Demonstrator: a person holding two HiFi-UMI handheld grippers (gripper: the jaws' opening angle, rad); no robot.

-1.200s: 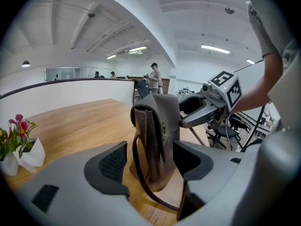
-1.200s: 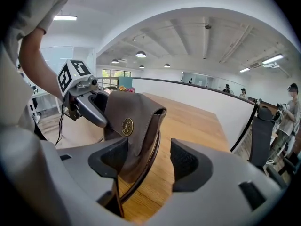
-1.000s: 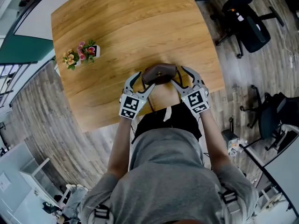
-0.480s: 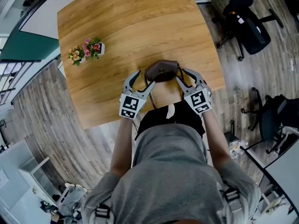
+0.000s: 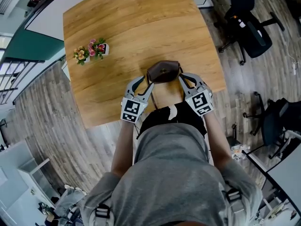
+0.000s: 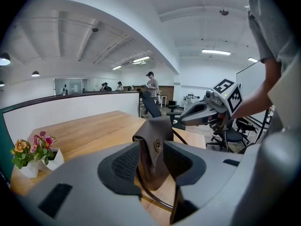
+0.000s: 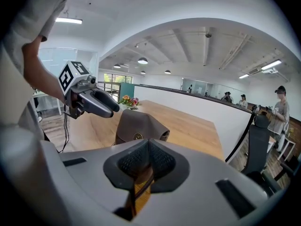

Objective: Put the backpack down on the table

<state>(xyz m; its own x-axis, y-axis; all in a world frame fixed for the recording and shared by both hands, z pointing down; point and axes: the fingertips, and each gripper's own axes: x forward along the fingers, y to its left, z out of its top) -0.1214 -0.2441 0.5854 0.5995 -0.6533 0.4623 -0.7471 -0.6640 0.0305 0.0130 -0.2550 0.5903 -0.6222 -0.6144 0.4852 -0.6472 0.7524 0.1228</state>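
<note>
no word, number or brand can be read. only black-and-white square markers, not lettering, are carried on the left gripper and right gripper; the round stud on the backpack cannot be deciphered.

Open-plan office. Black swivel office chair on castors beside a big wooden meeting surface, another dark chair further right. Grey wood-plank floor. Small pot of flowers as desk decor. Left gripper view: long white ceiling with strip lights, people standing in the background among more chairs and desks. Right gripper view: round pendant lamps, low white partition wall running along the room.
</note>
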